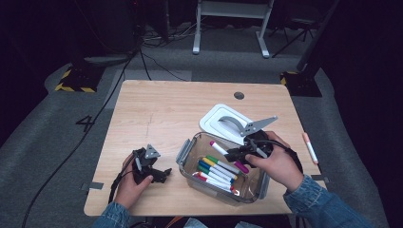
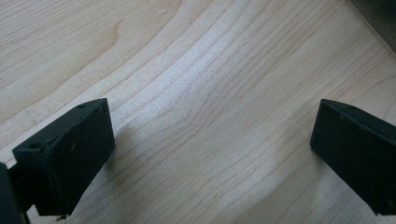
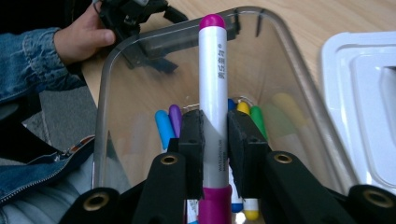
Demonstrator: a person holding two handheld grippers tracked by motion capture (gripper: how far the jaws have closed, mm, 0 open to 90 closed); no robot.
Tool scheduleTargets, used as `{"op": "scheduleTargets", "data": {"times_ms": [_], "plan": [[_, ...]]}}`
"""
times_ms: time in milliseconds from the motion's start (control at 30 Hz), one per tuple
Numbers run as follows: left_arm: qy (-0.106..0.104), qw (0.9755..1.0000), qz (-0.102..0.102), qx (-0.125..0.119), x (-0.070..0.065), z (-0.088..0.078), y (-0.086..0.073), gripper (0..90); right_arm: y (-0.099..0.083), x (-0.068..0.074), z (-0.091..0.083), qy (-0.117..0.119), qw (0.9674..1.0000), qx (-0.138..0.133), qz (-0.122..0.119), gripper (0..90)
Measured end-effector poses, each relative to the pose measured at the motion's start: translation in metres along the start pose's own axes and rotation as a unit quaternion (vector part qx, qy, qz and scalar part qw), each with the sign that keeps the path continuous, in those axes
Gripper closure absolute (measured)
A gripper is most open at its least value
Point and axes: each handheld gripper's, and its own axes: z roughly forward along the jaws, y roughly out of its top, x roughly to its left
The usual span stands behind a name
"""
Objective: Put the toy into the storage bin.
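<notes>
So from where I'm sitting, my right gripper (image 1: 236,154) has its jaws clamped on a white marker with magenta ends (image 3: 213,107), holding it over the open top of the clear plastic bin (image 1: 186,151), which sits on the near right part of the wooden table (image 1: 161,109). In the right gripper view the marker sticks straight out past the pads, its far cap reaching about to the bin's far rim, so there's not much slack lengthwise. The rest of the markers (image 1: 216,172) lie side by side on the bin floor below. The white lid (image 1: 211,118) lies flat just behind the bin, close to its back edge, and an orange-tipped marker (image 1: 309,147) lies right at the table's right edge. My left gripper (image 1: 164,173) rests on the table just left of the bin, jaws spread wide with nothing between them, just bare wood. Loads of free tabletop on the far left side.
</notes>
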Motion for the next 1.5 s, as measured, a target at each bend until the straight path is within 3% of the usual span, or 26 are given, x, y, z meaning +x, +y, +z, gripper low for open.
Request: {"op": "scheduleTargets", "data": {"times_ms": [233,467,667,867,1433,1467,1500], "plan": [[0.0,1.0,0.001,0.0,0.0,0.0,0.0,0.2,0.002,0.01,0.02,0.02,0.9993,0.028,-0.017,76.9],[0.0,1.0,0.004,0.001,0.001,0.0,0.0,0.2,0.002,0.022,0.05,0.045,0.9961,0.068,-0.034,76.9],[0.001,1.0,0.004,0.001,0.001,0.0,0.0,0.2,-0.001,0.022,0.068,0.062,0.9927,0.097,-0.036,76.9],[0.001,1.0,0.004,0.0,0.001,0.0,0.0,0.2,-0.006,0.015,0.085,0.095,0.9876,0.122,-0.03,76.9],[0.001,1.0,0.004,0.0,0.001,0.0,0.0,0.2,-0.012,0.017,0.108,0.101,0.9784,0.175,-0.043,76.2],[0.001,1.0,0.004,0.0,0.001,0.0,0.0,0.3,-0.013,0.017,0.111,0.092,0.9791,0.174,-0.053,66.4],[0.001,1.0,0.004,0.0,0.001,0.0,0.0,0.2,-0.014,0.016,0.112,0.085,0.9792,0.174,-0.06,64.2]]}}
